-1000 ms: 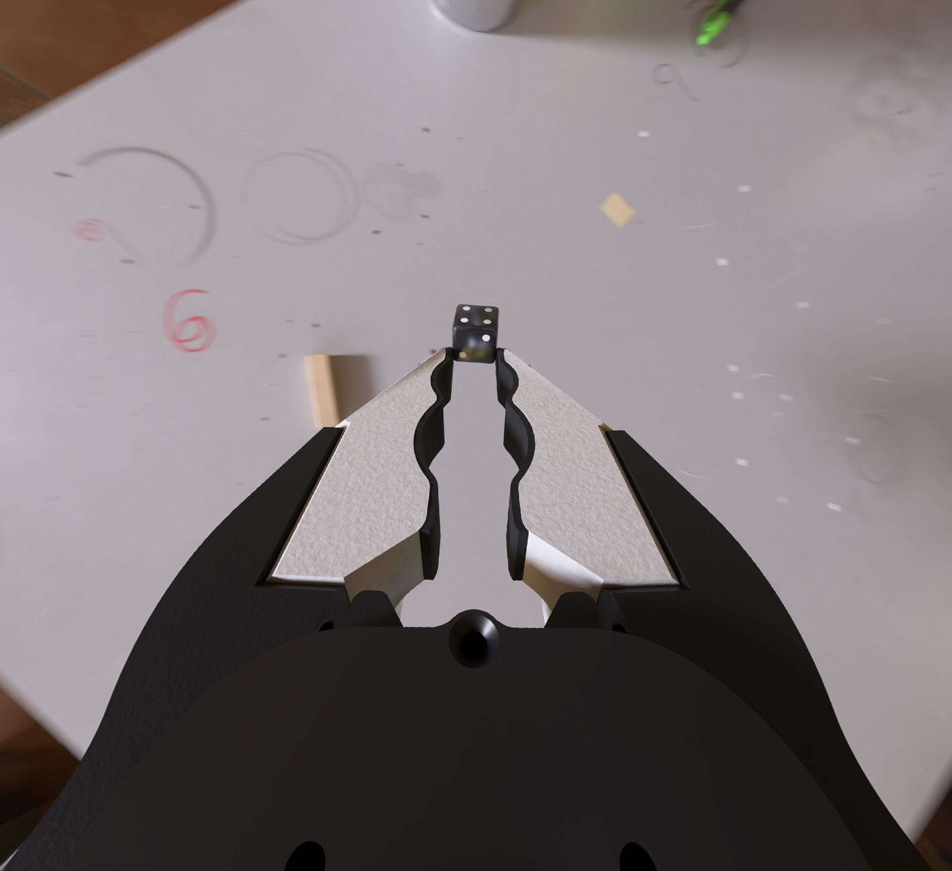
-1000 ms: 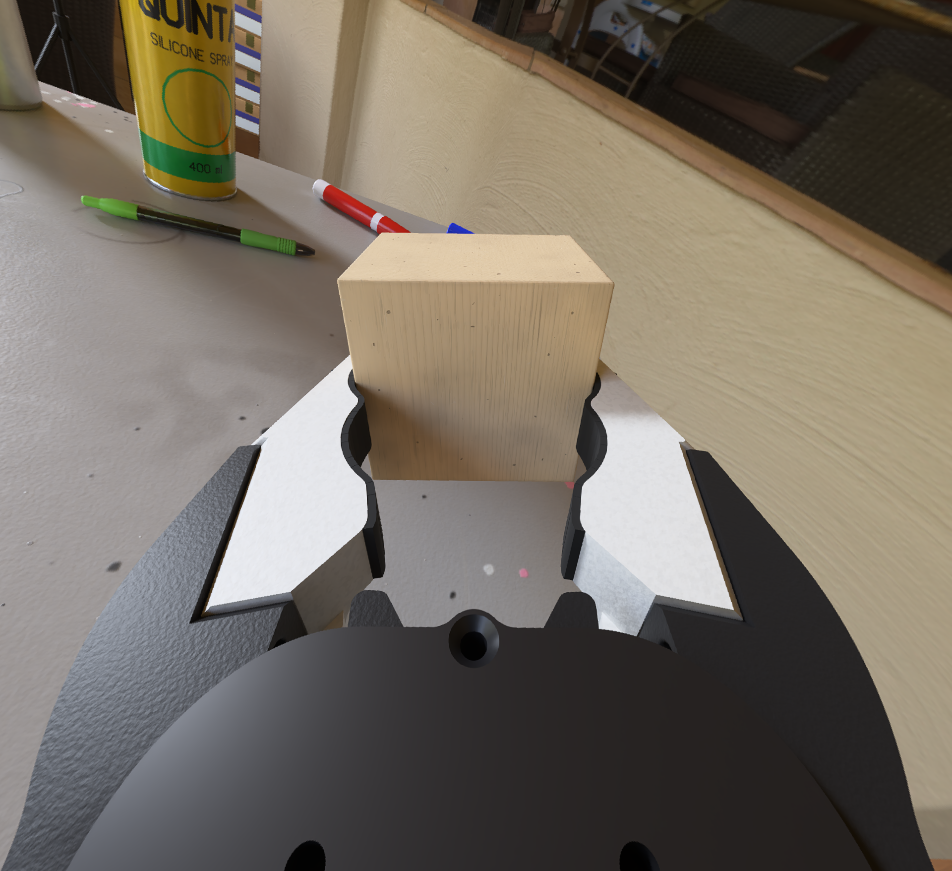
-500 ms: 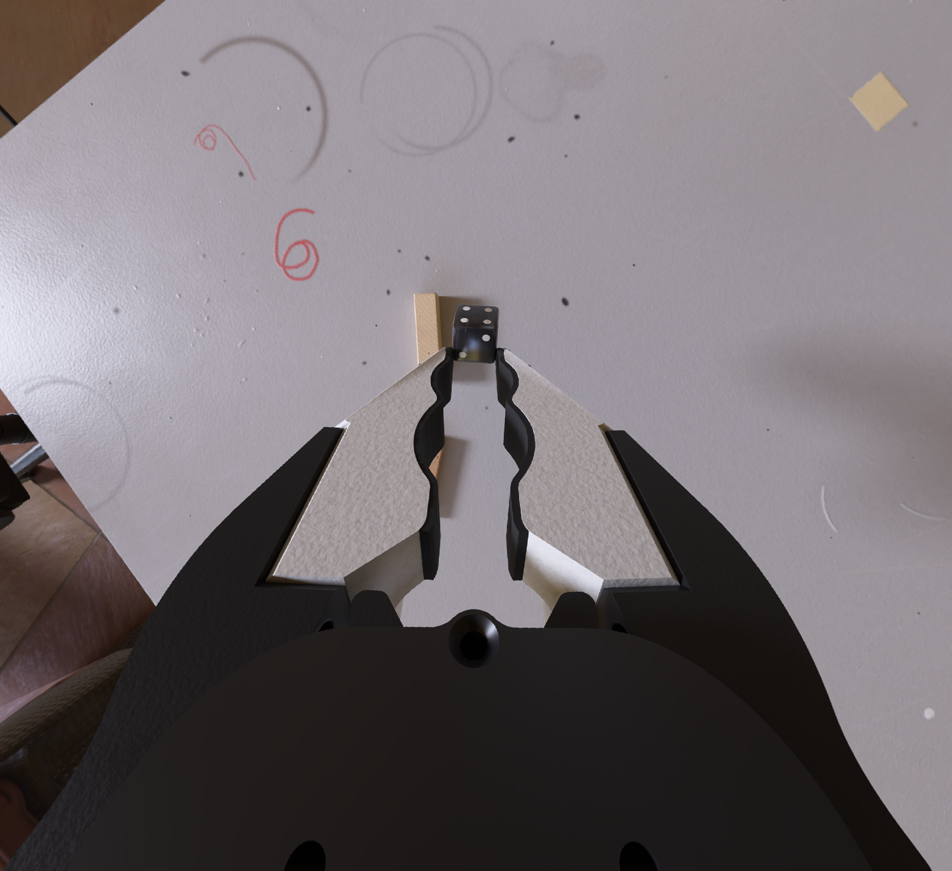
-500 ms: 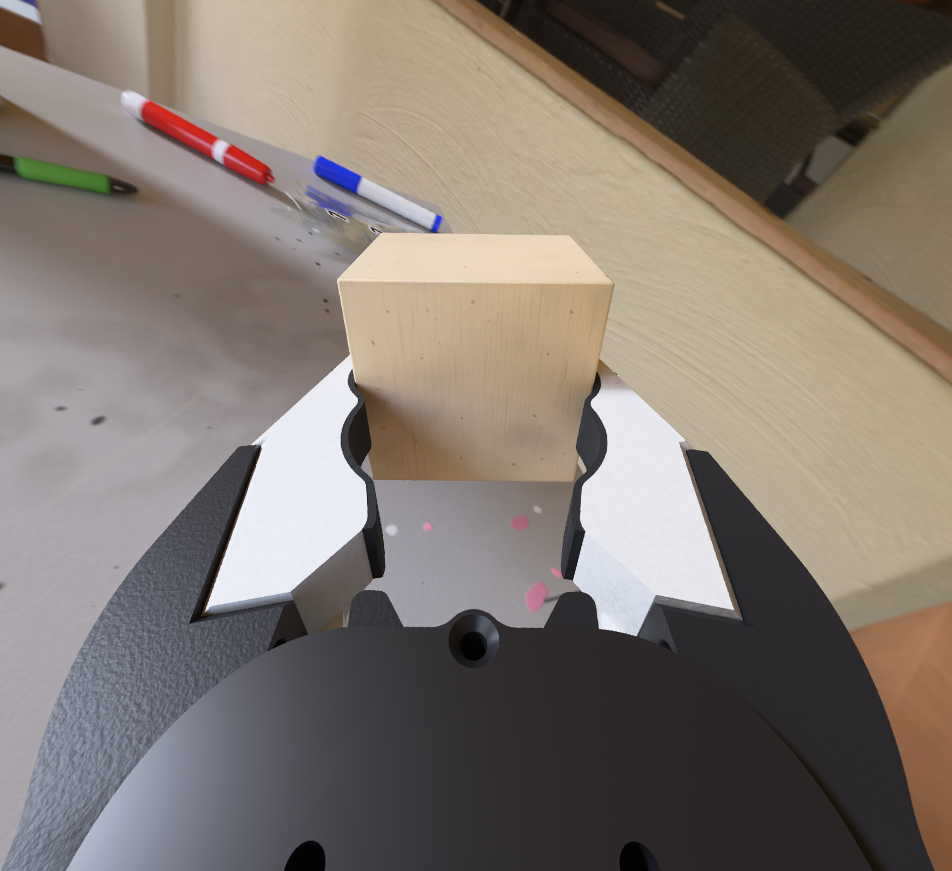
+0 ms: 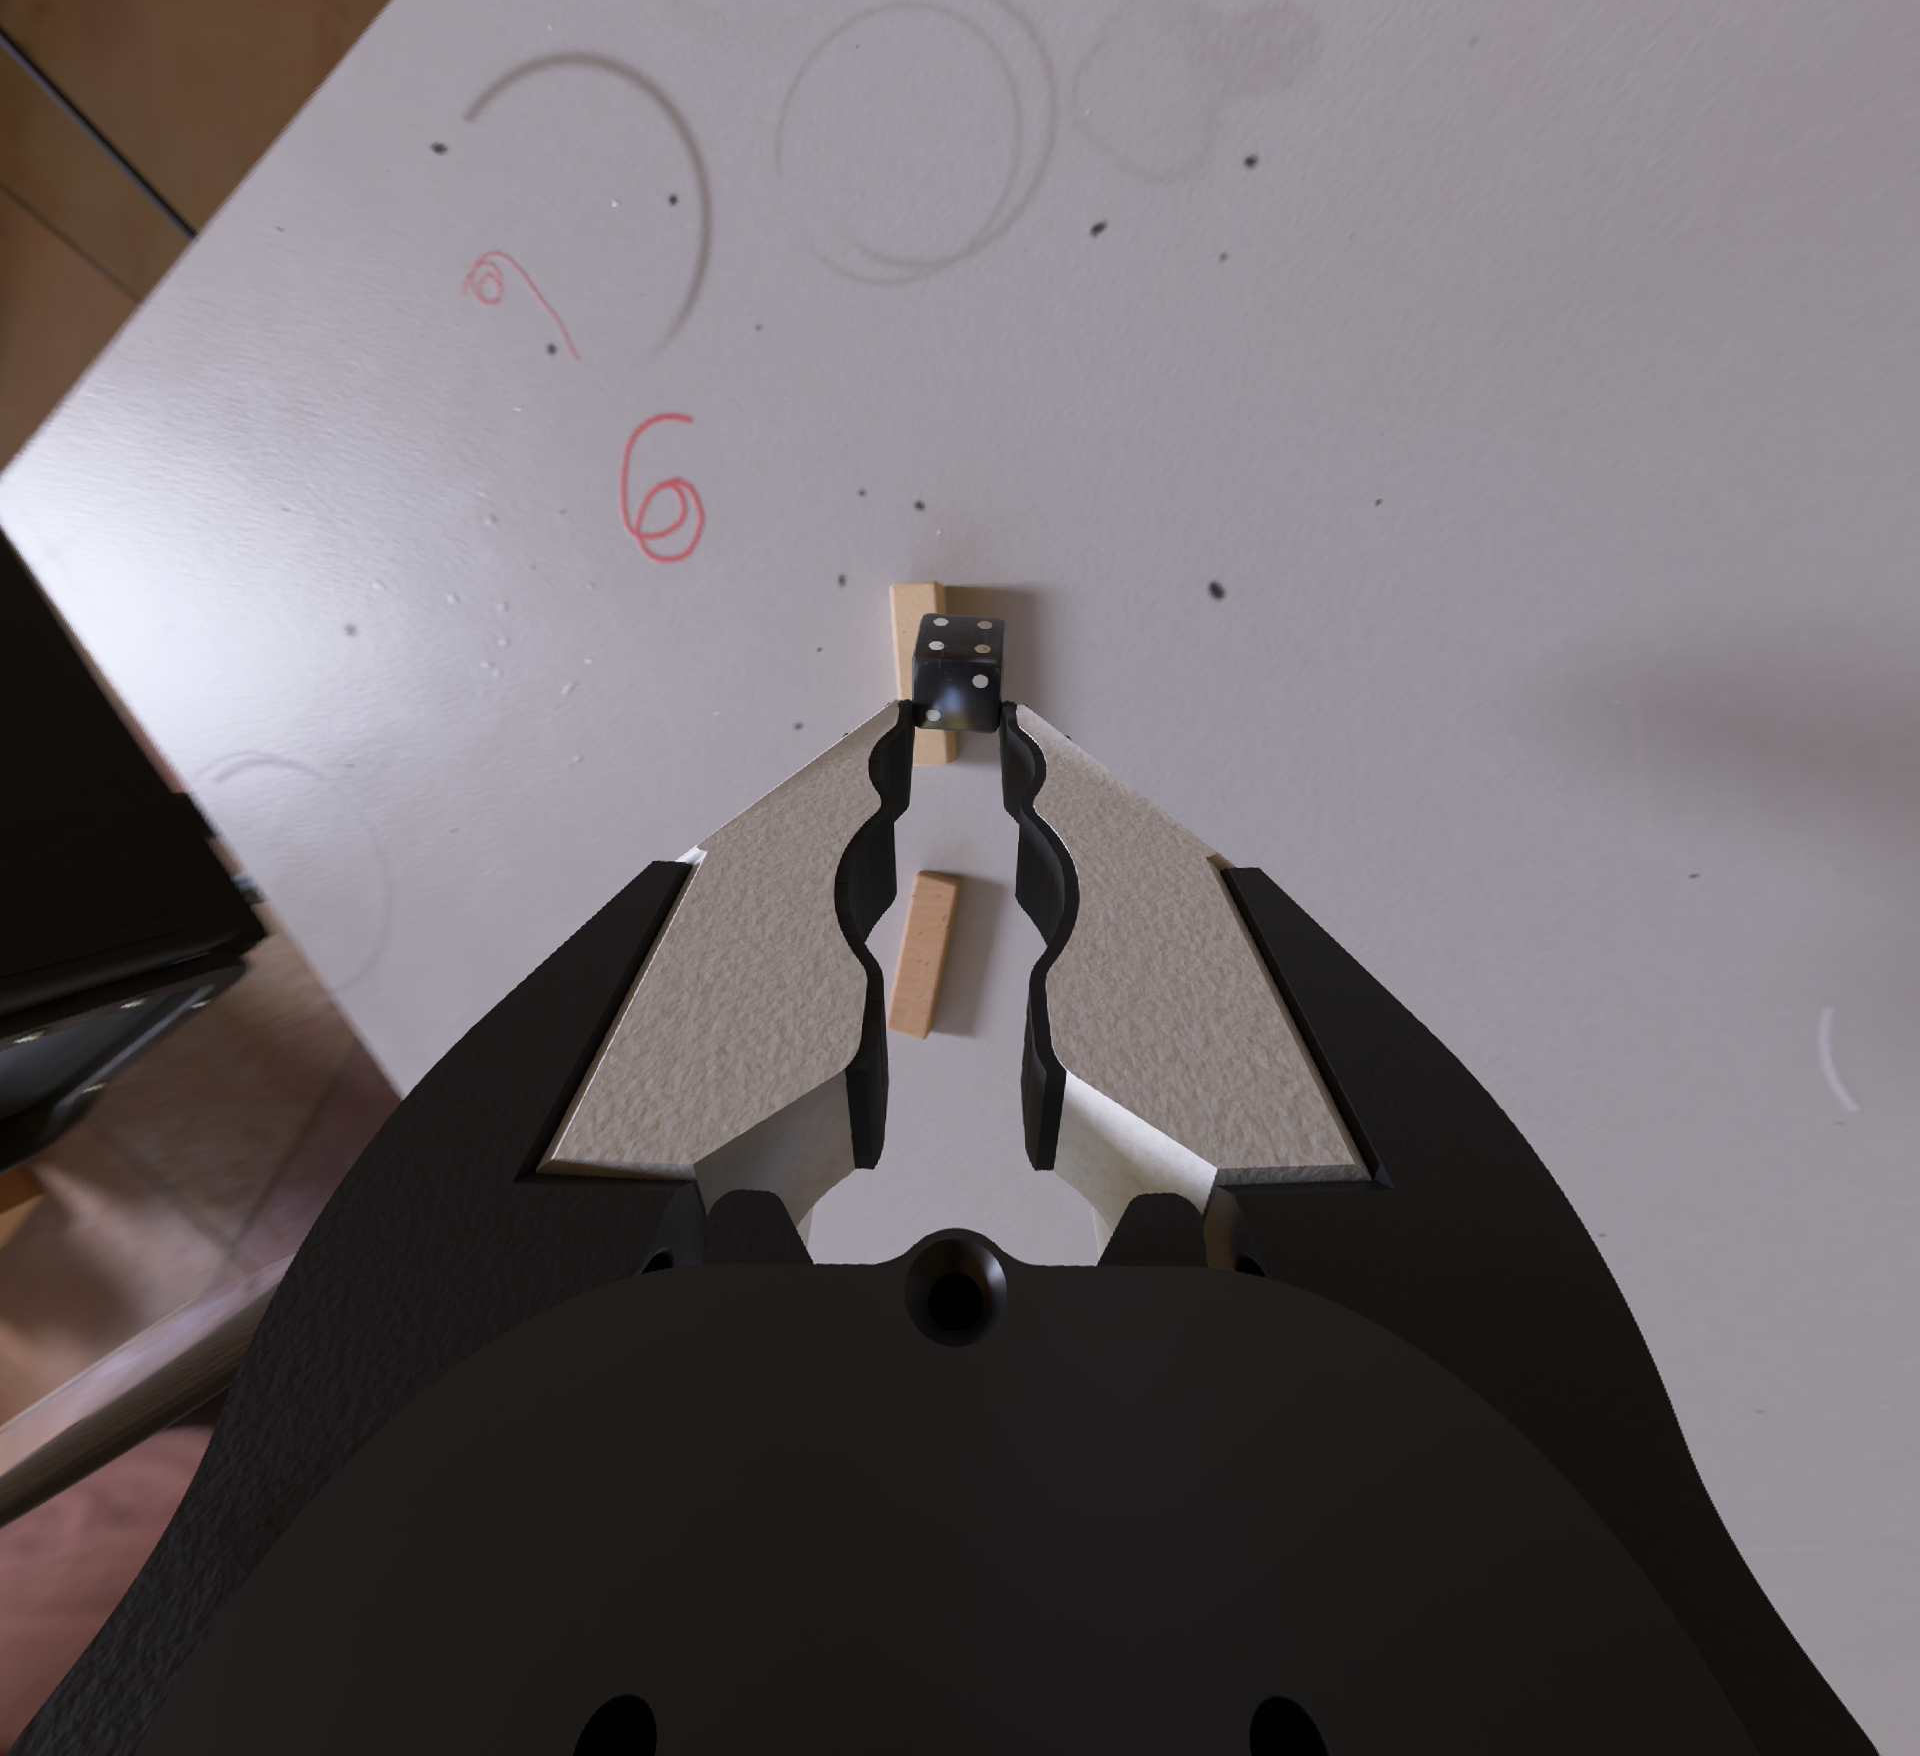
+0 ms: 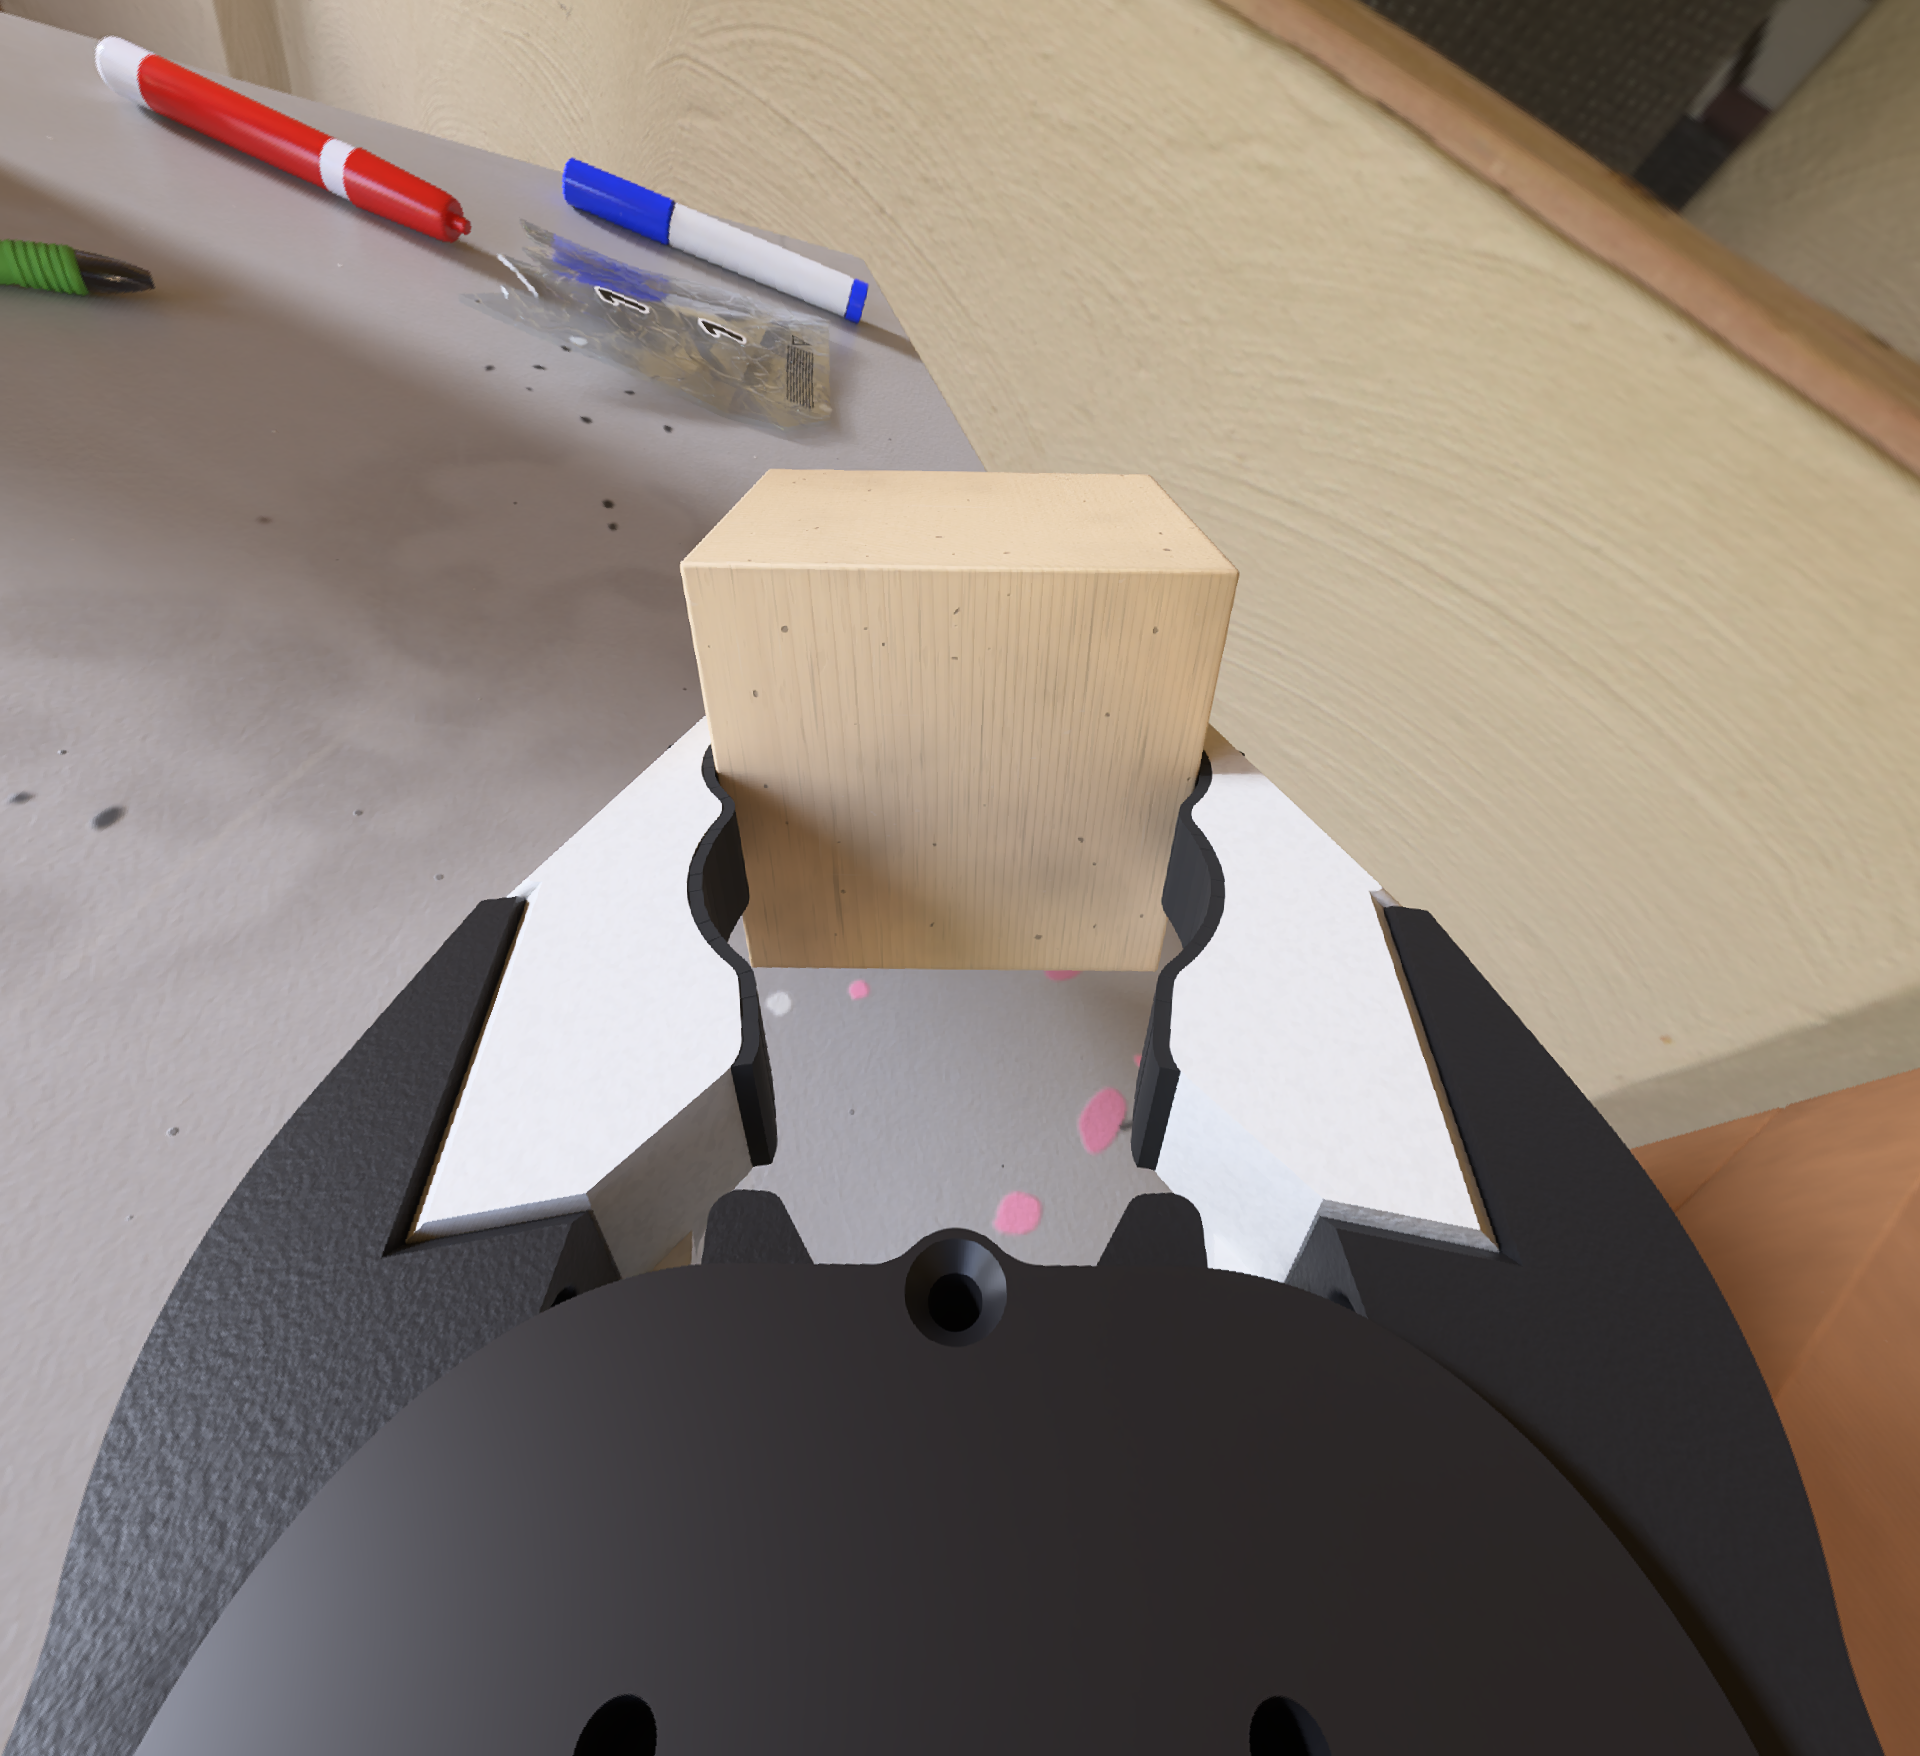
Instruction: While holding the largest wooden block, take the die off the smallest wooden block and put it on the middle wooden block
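Note:
My left gripper [image 5: 956, 717] is shut on a small black die [image 5: 958, 680] with white pips, held at its fingertips above the white table [image 5: 1351, 459]. A light wooden block [image 5: 902, 636] lies right behind and below the die; only its left side shows. I cannot tell whether the die touches it. A second thin wooden piece [image 5: 923, 956] lies on the table, seen between the fingers. My right gripper [image 6: 956, 761] is shut on the large wooden cube [image 6: 956, 719], held just above the table near its far right corner.
A red marker [image 6: 281, 137], a blue marker [image 6: 717, 241], a green pen tip [image 6: 62, 267] and a crinkled clear wrapper [image 6: 675, 335] lie beyond the cube. A cream wall [image 6: 1351, 459] stands past the table edge. In the left wrist view the table's left edge drops to wooden floor [image 5: 156, 44].
My left gripper has carried the die left and over the wooden block, and now looks more steeply down. My right gripper has swung right with the cube; the spray can has left its view.

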